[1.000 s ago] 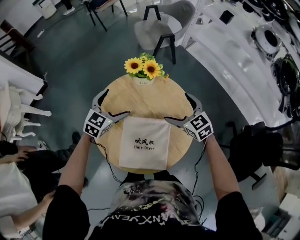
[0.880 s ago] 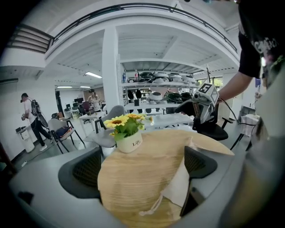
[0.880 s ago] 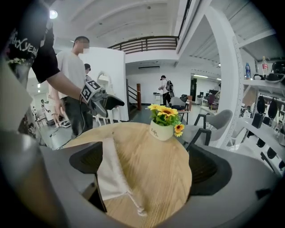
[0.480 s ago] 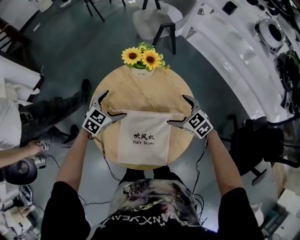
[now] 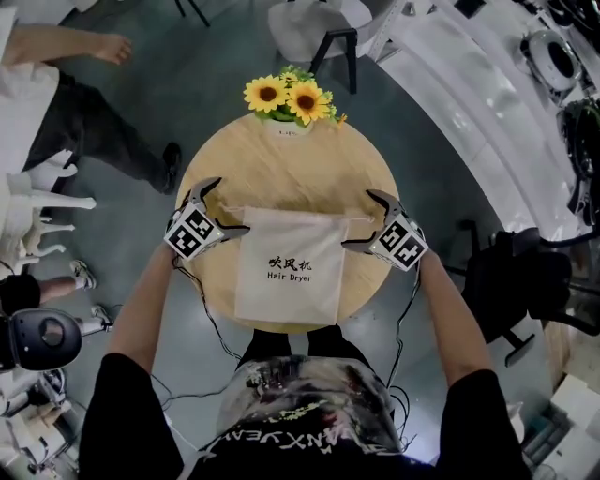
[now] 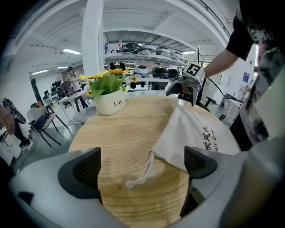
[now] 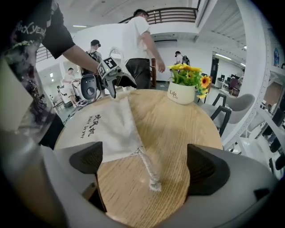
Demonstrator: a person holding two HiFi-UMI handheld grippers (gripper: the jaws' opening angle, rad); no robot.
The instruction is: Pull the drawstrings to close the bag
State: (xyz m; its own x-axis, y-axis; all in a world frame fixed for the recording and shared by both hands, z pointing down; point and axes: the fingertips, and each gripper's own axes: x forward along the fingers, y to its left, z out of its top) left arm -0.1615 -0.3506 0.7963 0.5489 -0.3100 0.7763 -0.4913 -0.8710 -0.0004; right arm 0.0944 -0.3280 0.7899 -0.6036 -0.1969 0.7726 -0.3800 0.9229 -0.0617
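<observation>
A cream cloth bag [image 5: 287,265] printed "Hair Dryer" lies flat on the round wooden table [image 5: 281,178], its mouth toward the far side. One drawstring [image 6: 141,173] sticks out at the bag's left top corner, another drawstring [image 7: 150,171] at the right top corner. My left gripper [image 5: 228,207] is open at the left corner, and in the left gripper view [image 6: 141,168] the knotted cord end lies between its jaws, untouched. My right gripper [image 5: 362,223] is open at the right corner; in the right gripper view [image 7: 142,162] the cord lies between its jaws too.
A white pot of sunflowers [image 5: 289,101] stands at the table's far edge. A grey chair [image 5: 319,23] is beyond the table. A person [image 5: 75,75] stands at the far left, and white shelving [image 5: 487,103] curves along the right.
Both grippers have shifted slightly forward to the bag's top corners and stay open. A person has walked in at the upper left. The bag has not moved.
</observation>
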